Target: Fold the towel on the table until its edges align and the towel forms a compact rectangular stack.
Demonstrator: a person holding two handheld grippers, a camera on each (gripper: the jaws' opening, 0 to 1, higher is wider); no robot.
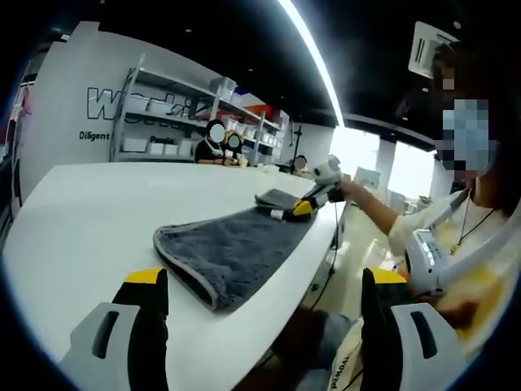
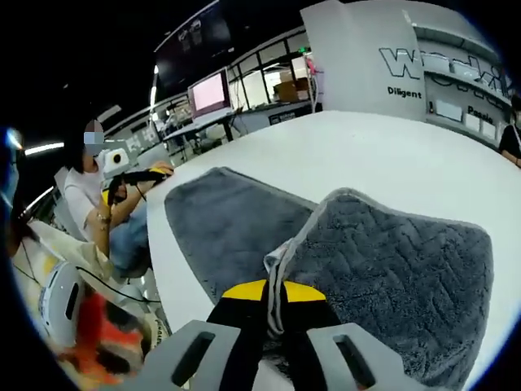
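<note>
A grey towel (image 1: pixel 232 248) lies on the white table (image 1: pixel 98 212) near its right edge. My left gripper (image 1: pixel 264 285) is open, its yellow-tipped jaws wide apart, off the table's edge and short of the towel's near end. At the towel's far end my right gripper (image 1: pixel 313 204) holds a corner that is folded back over the cloth. In the right gripper view, my right gripper (image 2: pixel 273 293) is shut on the towel's hemmed edge, with the lifted flap (image 2: pixel 399 261) lying over the flat layer (image 2: pixel 224 224). The left gripper (image 2: pixel 138 175) shows beyond the towel's far end, in a person's hand.
The table's edge (image 1: pixel 321 269) runs beside the towel, with the person holding the grippers just past it. Metal shelving (image 1: pixel 163 122) and seated people (image 1: pixel 221 142) are behind the table. A monitor (image 2: pixel 210 91) and desks stand in the background.
</note>
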